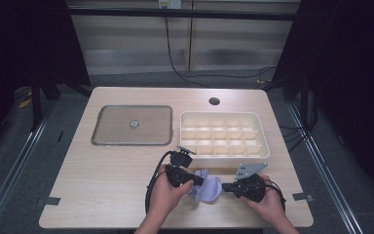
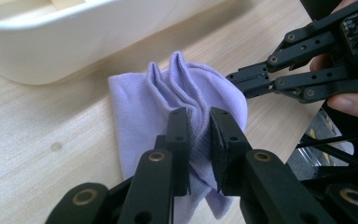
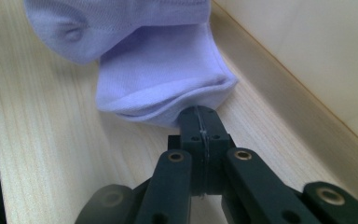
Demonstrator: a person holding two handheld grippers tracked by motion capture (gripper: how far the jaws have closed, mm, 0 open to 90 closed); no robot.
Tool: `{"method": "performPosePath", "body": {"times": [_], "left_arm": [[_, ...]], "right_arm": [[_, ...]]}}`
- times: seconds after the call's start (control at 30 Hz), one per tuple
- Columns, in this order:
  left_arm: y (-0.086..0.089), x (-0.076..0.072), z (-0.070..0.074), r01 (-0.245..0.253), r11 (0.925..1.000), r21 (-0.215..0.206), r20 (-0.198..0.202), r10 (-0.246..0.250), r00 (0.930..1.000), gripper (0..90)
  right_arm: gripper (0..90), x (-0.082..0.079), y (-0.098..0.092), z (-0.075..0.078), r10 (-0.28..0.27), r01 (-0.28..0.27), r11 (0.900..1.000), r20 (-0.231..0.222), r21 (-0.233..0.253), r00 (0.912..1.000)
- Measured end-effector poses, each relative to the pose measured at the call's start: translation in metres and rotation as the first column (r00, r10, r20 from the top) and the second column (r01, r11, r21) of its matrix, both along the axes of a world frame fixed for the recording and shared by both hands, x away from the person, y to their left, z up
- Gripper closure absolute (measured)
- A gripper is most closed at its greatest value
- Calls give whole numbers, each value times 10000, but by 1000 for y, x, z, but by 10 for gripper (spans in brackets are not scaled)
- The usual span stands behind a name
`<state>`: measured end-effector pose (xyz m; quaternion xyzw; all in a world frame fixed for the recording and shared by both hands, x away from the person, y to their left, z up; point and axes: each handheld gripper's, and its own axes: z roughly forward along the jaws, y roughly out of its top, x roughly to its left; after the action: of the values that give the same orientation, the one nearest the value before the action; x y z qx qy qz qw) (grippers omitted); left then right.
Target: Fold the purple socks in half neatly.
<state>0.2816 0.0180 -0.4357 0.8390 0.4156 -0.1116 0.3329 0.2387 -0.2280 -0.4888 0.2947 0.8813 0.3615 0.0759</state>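
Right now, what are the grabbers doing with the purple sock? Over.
Left gripper shut on sock. Right gripper shut on its edge. Sock bunched on table, divider box just behind.

Evenly lit from above in the high view, with the bench (image 1: 117, 170) bright and pale against near-black surroundings at both sides. Soft, short shadows under the tray (image 1: 221, 135) and hands. Faint sheen on the glass lid (image 1: 131, 125). Slightly soft overall, low in detail, mild bowing toward the edges. Brighter and warmer in the left gripper view: sock (image 2: 140, 102) sharp at mid-distance, nearest black linkage blurred, tray wall close to washed out. Similar in the right gripper view: crisp sock weave (image 3: 163, 70), soft shadow beneath the cloth, blurred linkage at the bottom, dark left margin.
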Motion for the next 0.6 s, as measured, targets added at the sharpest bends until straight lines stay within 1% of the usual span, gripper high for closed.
{"method": "performPosePath", "body": {"times": [0.03,0.07,0.1,0.2,0.27,0.3,0.43,0.47,0.53,0.57,0.6], "left_arm": [[-1,0,0,176,9998,92,-4,-176,9998,786],[-4,0,1,35,10000,60,-52,-34,10000,786],[-4,0,1,263,9996,108,-67,-262,9996,786],[-7,-1,-1,240,9996,156,-78,-239,9997,786],[-7,-1,-3,301,9993,210,-46,-300,9995,786],[-6,-1,-3,413,9988,246,-75,-411,9991,786],[-6,-1,-3,363,9991,227,-24,-362,9993,785],[-7,-2,-2,264,9995,168,-46,-263,9996,786],[-7,-2,-2,299,9994,154,-14,-299,9996,786],[-9,-3,-2,196,9998,60,-16,-196,9998,786],[-9,-3,-1,272,9996,102,10,-272,9996,786]], "right_arm": [[900,0,0,0,28,-28,10000,9,-10,10000],[900,0,1,0,9,-9,10000,3,-8,10000],[900,0,1,0,18,-18,10000,4,32,10000],[900,0,1,0,5,-5,10000,30,26,10000],[900,0,1,0,14,-14,10000,20,56,10000],[900,0,1,0,17,-17,10000,5,65,10000],[900,0,2,0,-2,2,10000,3,79,10000],[900,0,3,0,-16,16,10000,19,39,10000],[900,0,4,0,81,-81,10000,49,12,10000],[900,0,4,0,81,-81,10000,49,12,10000],[900,-1,4,0,50,-50,10000,50,11,10000]]}}
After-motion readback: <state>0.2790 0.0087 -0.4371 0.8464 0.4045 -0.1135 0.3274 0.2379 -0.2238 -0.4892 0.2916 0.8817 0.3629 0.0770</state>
